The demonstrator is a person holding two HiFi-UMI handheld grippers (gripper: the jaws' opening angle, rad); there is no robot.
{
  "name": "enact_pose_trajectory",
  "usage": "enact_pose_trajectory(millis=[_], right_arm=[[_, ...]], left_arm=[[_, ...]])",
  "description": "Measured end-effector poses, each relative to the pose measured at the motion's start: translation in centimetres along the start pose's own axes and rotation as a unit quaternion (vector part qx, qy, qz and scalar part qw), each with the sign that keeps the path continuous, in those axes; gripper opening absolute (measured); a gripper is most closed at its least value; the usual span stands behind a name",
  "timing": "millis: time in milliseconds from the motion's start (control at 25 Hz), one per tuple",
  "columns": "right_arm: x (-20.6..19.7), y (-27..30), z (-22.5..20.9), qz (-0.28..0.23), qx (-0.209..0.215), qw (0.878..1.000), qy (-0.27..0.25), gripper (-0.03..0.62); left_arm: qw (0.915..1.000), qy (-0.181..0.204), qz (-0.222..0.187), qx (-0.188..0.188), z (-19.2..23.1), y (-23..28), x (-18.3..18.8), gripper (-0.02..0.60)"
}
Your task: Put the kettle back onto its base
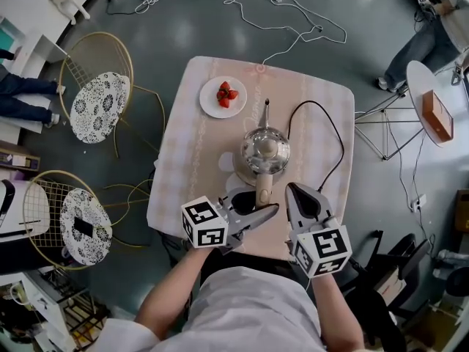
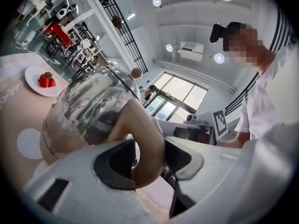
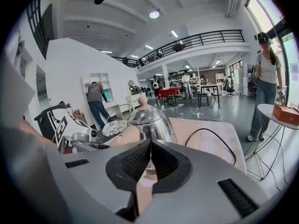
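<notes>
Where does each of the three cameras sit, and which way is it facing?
Head view: on the person's head, looking down at the table, kettle and strawberry plate; both forearms, the left gripper and right gripper show.
Left gripper view: on the left gripper, looking along its jaws, which clasp the kettle's handle; the person's shirt shows at right.
Right gripper view: on the right gripper, looking over its closed, empty jaws towards the kettle.
Shared: all three show the kettle; each gripper view catches the other gripper.
</notes>
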State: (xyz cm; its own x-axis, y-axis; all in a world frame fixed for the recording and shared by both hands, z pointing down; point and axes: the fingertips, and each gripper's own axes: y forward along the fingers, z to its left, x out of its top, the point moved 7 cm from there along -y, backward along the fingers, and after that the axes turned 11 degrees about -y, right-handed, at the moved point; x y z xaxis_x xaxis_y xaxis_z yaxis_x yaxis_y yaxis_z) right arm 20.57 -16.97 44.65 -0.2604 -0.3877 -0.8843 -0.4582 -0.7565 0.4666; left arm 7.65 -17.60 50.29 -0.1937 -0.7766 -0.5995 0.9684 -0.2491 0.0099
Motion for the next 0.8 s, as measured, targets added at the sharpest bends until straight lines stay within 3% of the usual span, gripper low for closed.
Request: enact_pose_trajectory(millis=[800], right_arm=[[-0.2, -0.4, 2.0, -0.007, -0.005, 1.000, 0.029, 0.005]], left_arm=[[0.9936, 0.037, 0.012, 0.106, -0.5, -5.3, 0.3, 0.202]])
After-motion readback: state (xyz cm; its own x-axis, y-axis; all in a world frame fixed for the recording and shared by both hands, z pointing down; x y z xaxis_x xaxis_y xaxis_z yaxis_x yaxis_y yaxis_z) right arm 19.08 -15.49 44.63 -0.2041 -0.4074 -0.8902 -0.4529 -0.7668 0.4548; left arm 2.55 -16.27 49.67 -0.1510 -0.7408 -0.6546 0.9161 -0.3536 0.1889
